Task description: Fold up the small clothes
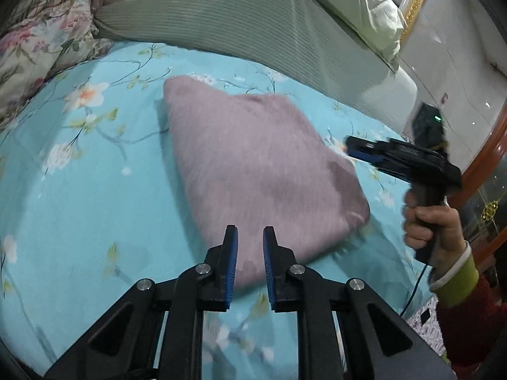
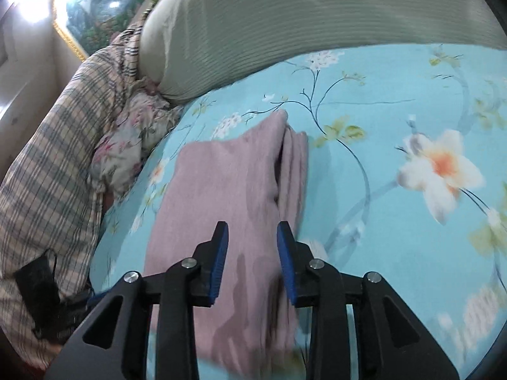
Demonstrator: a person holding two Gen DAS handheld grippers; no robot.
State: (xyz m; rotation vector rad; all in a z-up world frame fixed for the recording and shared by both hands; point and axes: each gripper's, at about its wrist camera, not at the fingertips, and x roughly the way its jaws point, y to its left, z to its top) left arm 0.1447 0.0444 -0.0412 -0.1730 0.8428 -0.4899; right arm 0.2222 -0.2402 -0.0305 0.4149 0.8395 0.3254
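In the left wrist view, the left gripper (image 1: 250, 237) hovers with fingers slightly parted and nothing between them. The folded mauve garment (image 1: 253, 164) lies on the bed (image 1: 63, 174) straight ahead, its near edge just below the tips. The right gripper (image 1: 351, 147) hangs beside its far right corner.

In the right wrist view, the right gripper (image 2: 252, 234) has fingers spread, empty, above the garment's near end; its long axis runs away from them, stacked layers showing along the right edge.

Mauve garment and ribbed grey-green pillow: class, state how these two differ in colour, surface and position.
The mauve garment is pinkish and fuzzy; the ribbed grey-green pillow is pale green and corded. The garment lies folded flat mid-bed; the pillow sits plump behind it. Both rest on the floral blue sheet.
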